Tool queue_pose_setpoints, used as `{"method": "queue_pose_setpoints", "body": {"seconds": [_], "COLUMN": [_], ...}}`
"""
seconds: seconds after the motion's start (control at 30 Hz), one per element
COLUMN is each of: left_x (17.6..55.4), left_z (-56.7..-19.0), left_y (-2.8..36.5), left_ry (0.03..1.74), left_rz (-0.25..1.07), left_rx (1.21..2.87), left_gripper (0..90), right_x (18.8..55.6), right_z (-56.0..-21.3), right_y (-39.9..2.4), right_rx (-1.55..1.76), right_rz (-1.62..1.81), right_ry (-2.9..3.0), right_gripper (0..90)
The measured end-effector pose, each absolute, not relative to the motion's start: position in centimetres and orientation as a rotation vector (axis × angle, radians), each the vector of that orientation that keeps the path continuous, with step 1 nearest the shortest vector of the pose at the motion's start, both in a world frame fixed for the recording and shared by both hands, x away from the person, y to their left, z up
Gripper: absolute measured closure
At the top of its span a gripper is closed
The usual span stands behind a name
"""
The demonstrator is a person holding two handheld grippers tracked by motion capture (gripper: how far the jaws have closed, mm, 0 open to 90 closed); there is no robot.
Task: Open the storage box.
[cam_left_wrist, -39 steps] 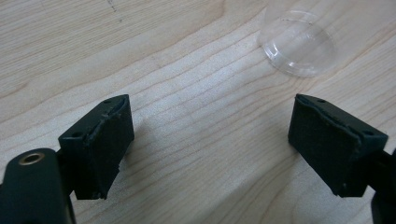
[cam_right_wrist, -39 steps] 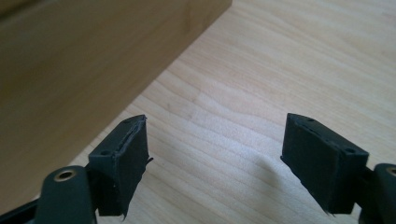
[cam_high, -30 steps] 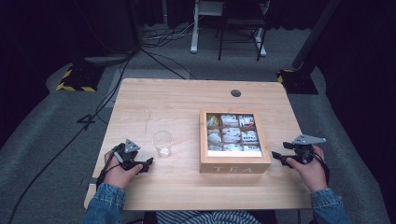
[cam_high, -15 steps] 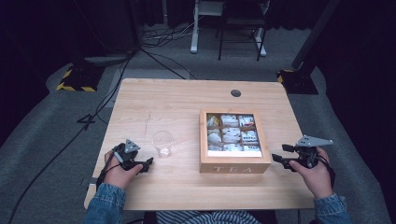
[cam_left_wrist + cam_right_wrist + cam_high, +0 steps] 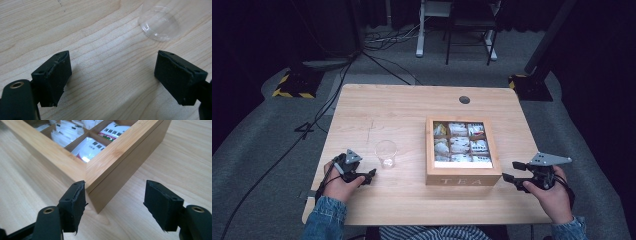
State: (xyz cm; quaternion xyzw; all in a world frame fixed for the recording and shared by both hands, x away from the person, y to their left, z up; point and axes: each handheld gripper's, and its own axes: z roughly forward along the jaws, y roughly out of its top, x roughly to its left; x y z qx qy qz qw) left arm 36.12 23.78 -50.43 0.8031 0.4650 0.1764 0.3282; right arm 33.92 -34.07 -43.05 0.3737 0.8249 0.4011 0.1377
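Observation:
A wooden tea box [image 5: 462, 176] marked TEA stands open on the table, its compartments holding several tea bags [image 5: 458, 145]. A clear plastic cup [image 5: 386, 153] stands upright left of the box. My left gripper [image 5: 371, 175] rests low near the front left, open and empty, with the cup [image 5: 160, 23] just beyond its jaws. My right gripper [image 5: 510, 172] is open and empty at the box's near right corner [image 5: 93, 187], which sits between the jaws without touching them. Tea bags [image 5: 88, 148] show inside the box.
The light wooden table [image 5: 402, 115] has a round cable hole [image 5: 464, 99] at the back. Dark floor with cables, a yellow-black striped base [image 5: 292, 85] and desk legs lie beyond the far edge.
My right gripper has drawn back toward the table's front right, lower beside the box's corner. The left gripper, cup and box have stayed put.

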Motion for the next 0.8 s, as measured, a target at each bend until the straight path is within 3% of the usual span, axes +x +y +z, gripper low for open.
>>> {"method": "queue_pose_setpoints", "body": {"seconds": [0.37,0.67,0.8], "left_x": [36.1,36.1,36.1], "left_z": [-50.4,-50.4,-50.4], "left_y": [23.8,23.8,23.8], "left_ry": [1.220,1.218,1.218], "left_rz": [0.459,0.463,0.463], "left_rx": [2.099,2.102,2.102], "left_gripper": [14.6,14.6,14.6], "right_x": [33.3,33.5,33.4], "right_z": [-43.9,-44.5,-44.6], "right_y": [-33.0,-32.4,-32.3], "right_rx": [1.039,1.003,0.983], "right_rz": [1.202,1.206,1.183], "right_ry": [2.470,2.456,2.456], "right_gripper": [39.1,60.3,62.1]}}
